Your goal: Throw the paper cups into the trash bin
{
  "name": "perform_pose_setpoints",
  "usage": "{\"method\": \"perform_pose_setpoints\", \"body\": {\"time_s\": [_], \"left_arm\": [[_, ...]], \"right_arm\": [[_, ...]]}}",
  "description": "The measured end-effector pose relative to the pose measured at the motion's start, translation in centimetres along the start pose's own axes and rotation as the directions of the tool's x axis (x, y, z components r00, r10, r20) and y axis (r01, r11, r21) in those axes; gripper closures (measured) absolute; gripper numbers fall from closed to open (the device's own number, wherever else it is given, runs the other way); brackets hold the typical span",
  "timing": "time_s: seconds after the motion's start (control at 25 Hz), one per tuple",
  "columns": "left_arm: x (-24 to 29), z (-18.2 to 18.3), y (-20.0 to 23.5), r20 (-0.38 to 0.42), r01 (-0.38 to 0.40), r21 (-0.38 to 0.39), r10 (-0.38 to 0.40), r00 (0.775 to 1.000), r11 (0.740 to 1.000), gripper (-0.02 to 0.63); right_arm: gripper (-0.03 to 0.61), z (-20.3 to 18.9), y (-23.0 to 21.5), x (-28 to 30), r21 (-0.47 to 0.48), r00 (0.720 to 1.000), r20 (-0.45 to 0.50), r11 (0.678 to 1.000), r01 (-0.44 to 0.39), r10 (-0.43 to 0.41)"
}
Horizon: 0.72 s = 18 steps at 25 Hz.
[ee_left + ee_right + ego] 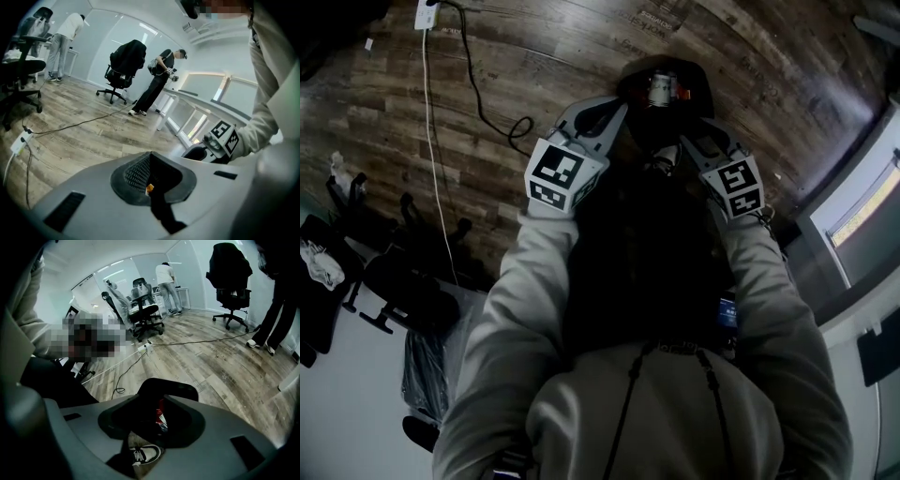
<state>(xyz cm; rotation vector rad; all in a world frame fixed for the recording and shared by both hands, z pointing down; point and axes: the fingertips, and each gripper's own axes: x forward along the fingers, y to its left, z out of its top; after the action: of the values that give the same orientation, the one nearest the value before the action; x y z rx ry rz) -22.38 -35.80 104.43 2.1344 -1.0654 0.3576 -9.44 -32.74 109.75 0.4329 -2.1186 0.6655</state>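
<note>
Starting at the left, the left tool (150, 174) has its pads pressed together with nothing between them, and it hangs above the wooden floor (534, 56). Ahead of both tools, in the middle of the head view, stands the dark trash bin (703, 89). What looks like a paper cup (659, 90), pale with a red mark, lies inside it, so this cup seems already thrown away. Further right, the right tool (161, 404) stands spread and empty. Through its gap show the bin's rim, a bit of red print on the cup, and a shoe (143, 453) below. No other cup is in sight. A paper cup should be light and thin-walled and would dent under a hard squeeze — a soft pinch across the rim, where it is stiffest, should suit.
</note>
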Motion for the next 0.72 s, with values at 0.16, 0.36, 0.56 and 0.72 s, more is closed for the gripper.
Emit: {"method": "perform_pose_setpoints", "body": {"time_s": [0.16,0.36,0.56,0.72], "left_arm": [[-3.7,4.2,-3.7,0.039,-0.03,-0.087,0.034,0.999,0.996,0.615],[-9.5,9.1,-8.5,0.041,-0.047,-0.076,0.05,0.998,0.996,0.615],[-15.3,14.0,-13.0,0.056,-0.067,-0.081,0.072,0.996,0.994,0.615],[-17.8,16.4,-16.3,0.054,-0.065,-0.066,0.069,0.996,0.996,0.615]], "right_arm": [[0.535,2.4,0.4,-5.8,0.045,0.999,0.019,0.998,0.035,-0.036],[0.557,7.0,2.4,-13.5,0.074,0.996,0.067,0.995,0.062,-0.067],[0.558,11.2,5.3,-21.1,0.069,0.992,0.102,0.995,0.072,-0.079],[0.558,13.5,7.2,-25.9,0.04,0.989,0.124,0.997,0.072,-0.076]]}}
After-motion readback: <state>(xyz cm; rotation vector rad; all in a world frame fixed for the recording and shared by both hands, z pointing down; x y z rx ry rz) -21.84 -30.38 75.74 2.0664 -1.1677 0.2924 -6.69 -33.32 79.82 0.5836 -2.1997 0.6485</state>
